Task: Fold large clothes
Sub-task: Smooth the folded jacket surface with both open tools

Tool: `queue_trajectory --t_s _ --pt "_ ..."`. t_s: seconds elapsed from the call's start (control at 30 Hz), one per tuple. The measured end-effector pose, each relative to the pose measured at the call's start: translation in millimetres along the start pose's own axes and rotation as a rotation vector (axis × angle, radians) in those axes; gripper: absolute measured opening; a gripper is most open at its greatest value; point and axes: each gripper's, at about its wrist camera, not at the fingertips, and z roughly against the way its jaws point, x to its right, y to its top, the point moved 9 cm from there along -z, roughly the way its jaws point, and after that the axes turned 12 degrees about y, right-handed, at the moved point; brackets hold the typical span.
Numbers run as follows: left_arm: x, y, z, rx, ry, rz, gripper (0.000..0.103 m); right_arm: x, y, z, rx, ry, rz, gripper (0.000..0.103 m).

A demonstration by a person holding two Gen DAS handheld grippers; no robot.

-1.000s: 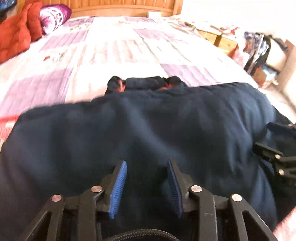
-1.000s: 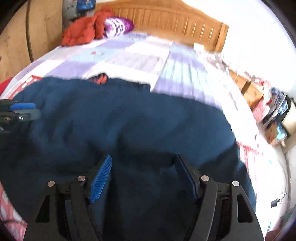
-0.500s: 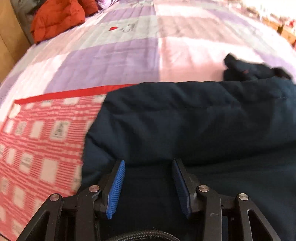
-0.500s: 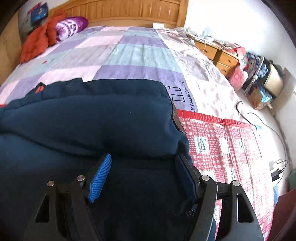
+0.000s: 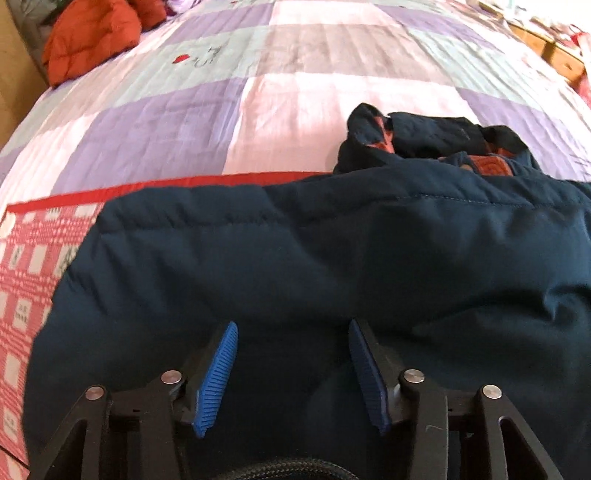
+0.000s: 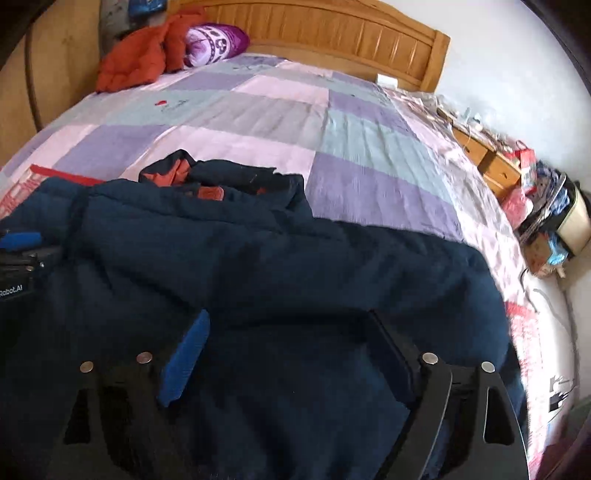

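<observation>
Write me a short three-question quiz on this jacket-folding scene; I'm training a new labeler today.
1. True or false: the left tongs are shut on the jacket.
2. What lies against the headboard? A) orange garment and purple pillow B) a laptop C) shoes
3. Fill in: the jacket's collar end points toward the ____.

Key:
1. False; both the left and right tongs are open over the fabric.
2. A: orange garment, purple pillow.
3. Headboard.
</observation>
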Motion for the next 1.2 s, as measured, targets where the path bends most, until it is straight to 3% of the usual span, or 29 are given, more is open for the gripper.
queue_trajectory --t_s 0.27,0.33,0.4,0.43,0.47,0.5,0.57,0.63,0.7,0.73,0.77,0.8,0.9,0.93,1.0,1.1,1.17,1.2 --pt "5.3 5.7 3.3 -0.001 0.004 0.022 0.061 -8.1 2.5 -4.0 -0.018 -0.017 -0.015 0.091" --pt "15.8 14.5 13.5 0.033 -0.048 0.03 0.061 -24.7 10.7 5.0 0.026 0.067 -0.027 0.091" --pt "27.9 19.8 13.6 0.067 -0.045 -0.006 0.061 -43.3 14.2 3.0 0.029 0.067 0.055 0.091" --pt "30.6 18.8 3.2 0.041 -0.032 -0.025 0.061 -47.0 13.0 -4.6 0.007 0.041 0.097 0.091" --pt "27.7 17.8 -8.3 0.023 -0.025 -0.026 0.071 -44.7 9.7 -14.2 -0.028 0.033 0.108 0.091" --pt "19.8 16.9 -19.4 0.013 -0.023 -0.017 0.079 -34.7 7.9 -21.0 -0.048 0.049 0.087 0.091" --pt "-11.4 17.3 -35.2 0.019 0.06 -0.004 0.08 12.5 4.7 -20.5 -0.053 -0.032 0.036 0.091" --pt "-49.6 15.7 -47.0 0.023 0.129 0.016 0.08 64.8 -4.7 -12.0 -0.043 -0.053 -0.055 0.091" --pt "-90.3 10.8 -60.9 -0.009 0.15 0.05 0.079 123.5 -20.3 -1.6 -0.062 -0.097 -0.153 0.091" --pt "-97.8 10.2 -62.7 -0.014 0.112 0.051 0.078 143.0 -25.8 3.4 -0.062 -0.08 -0.203 0.088" --pt "-99.2 10.7 -61.9 -0.012 0.112 0.03 0.075 152.8 -30.6 4.5 -0.068 0.017 -0.256 0.082" --pt "-98.7 12.1 -58.9 0.004 0.139 -0.009 0.073 153.2 -31.8 5.2 -0.083 0.019 -0.236 0.077" --pt "-99.2 10.9 -44.1 -0.004 0.146 0.049 0.072 143.3 -28.1 18.9 -0.073 -0.099 -0.159 0.076" --pt "-94.7 7.6 -29.7 0.001 0.073 0.106 0.072 135.4 -26.5 29.0 -0.049 -0.15 -0.151 0.077" --pt "-70.2 -7.4 12.3 0.066 -0.045 0.122 0.072 95.5 -26.3 52.0 0.037 -0.066 -0.125 0.076" --pt "-16.4 -55.5 66.3 0.147 -0.148 0.012 0.072 -7.9 -49.5 77.8 0.071 0.09 0.059 0.076" --pt "9.5 -91.8 79.4 0.147 -0.175 -0.05 0.072 -76.2 -84.1 85.5 0.046 0.186 0.214 0.076" --pt "17.7 -115.0 80.8 0.156 -0.158 -0.088 0.072 -88.4 -98.0 86.0 0.038 0.182 0.263 0.076"
